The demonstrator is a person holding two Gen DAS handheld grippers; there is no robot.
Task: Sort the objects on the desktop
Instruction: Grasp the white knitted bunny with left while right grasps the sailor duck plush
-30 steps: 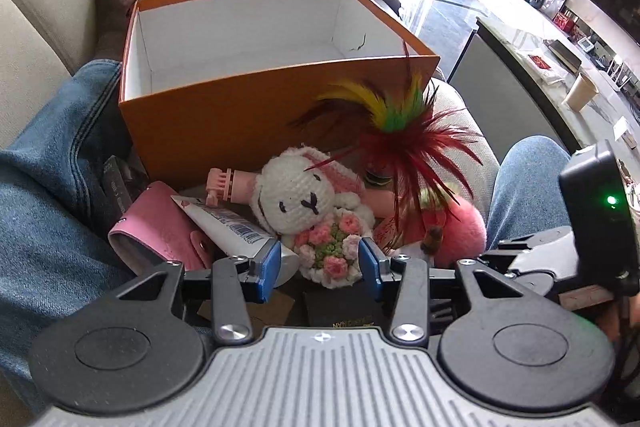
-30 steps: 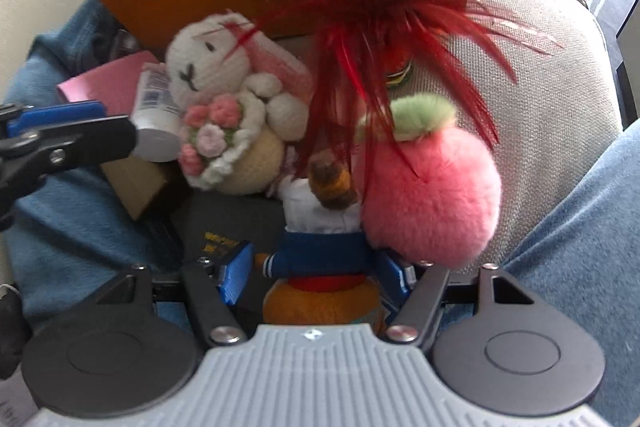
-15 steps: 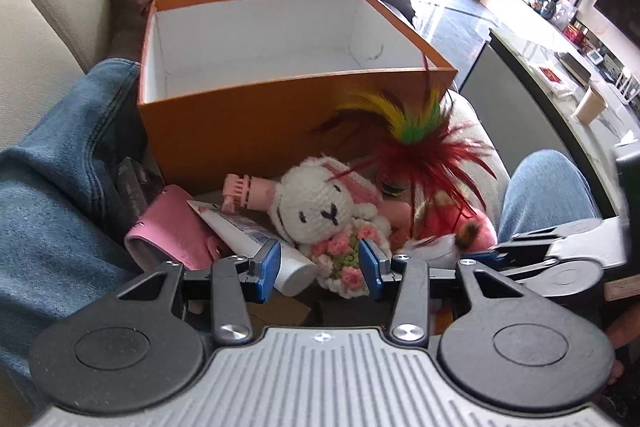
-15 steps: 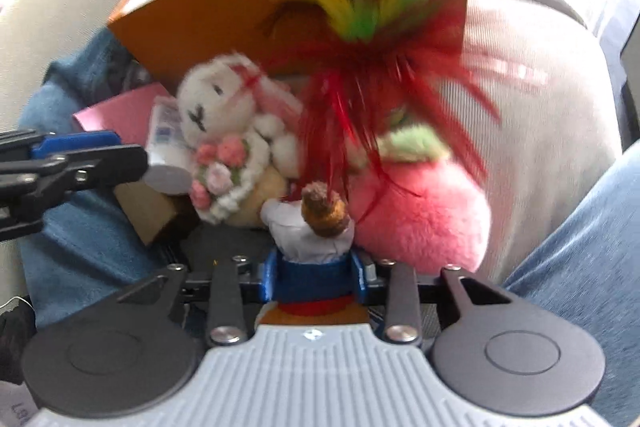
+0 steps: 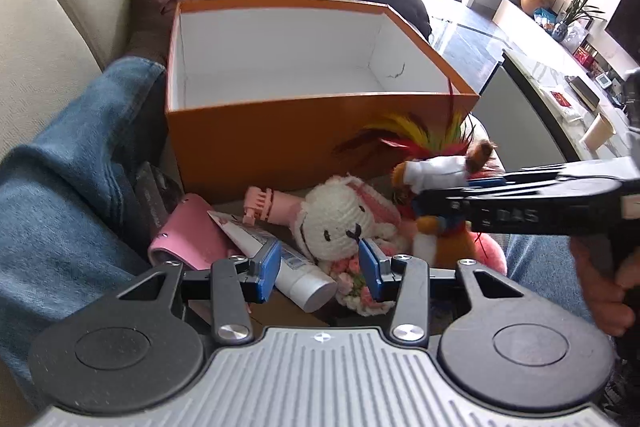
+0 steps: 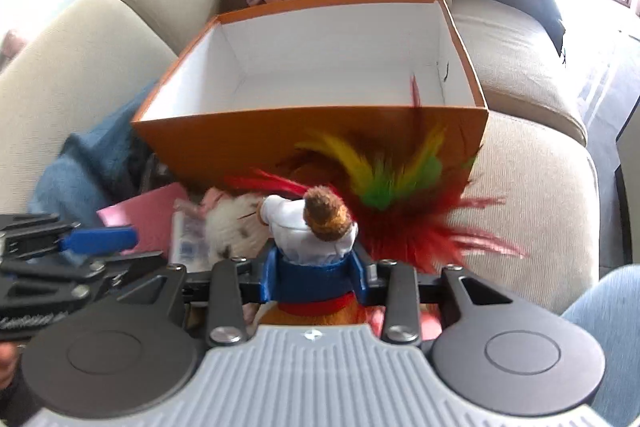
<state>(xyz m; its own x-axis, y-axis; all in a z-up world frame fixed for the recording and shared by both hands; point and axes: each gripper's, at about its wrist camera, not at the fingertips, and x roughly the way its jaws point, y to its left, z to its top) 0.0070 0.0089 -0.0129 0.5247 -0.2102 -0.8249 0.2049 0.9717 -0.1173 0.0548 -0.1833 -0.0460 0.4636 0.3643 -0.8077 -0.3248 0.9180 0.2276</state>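
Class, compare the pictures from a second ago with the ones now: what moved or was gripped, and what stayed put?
The right gripper closed its jaws on the small doll and lifted it toward the orange box. The left gripper stayed open over the knitted bunny; box and bunny did not move.

One orange box (image 5: pixel 320 147), three plush toys, one feather shuttlecock (image 6: pixel 400 195), one tube (image 5: pixel 288 267), two claws.

The right gripper (image 6: pixel 315 277) has its jaws closed on a small doll (image 6: pixel 314 239) in a blue outfit, in front of an open orange box (image 6: pixel 280 141) on the beige sofa (image 6: pixel 532 183). Bright feathers (image 6: pixel 400 187) fan out beside the doll.
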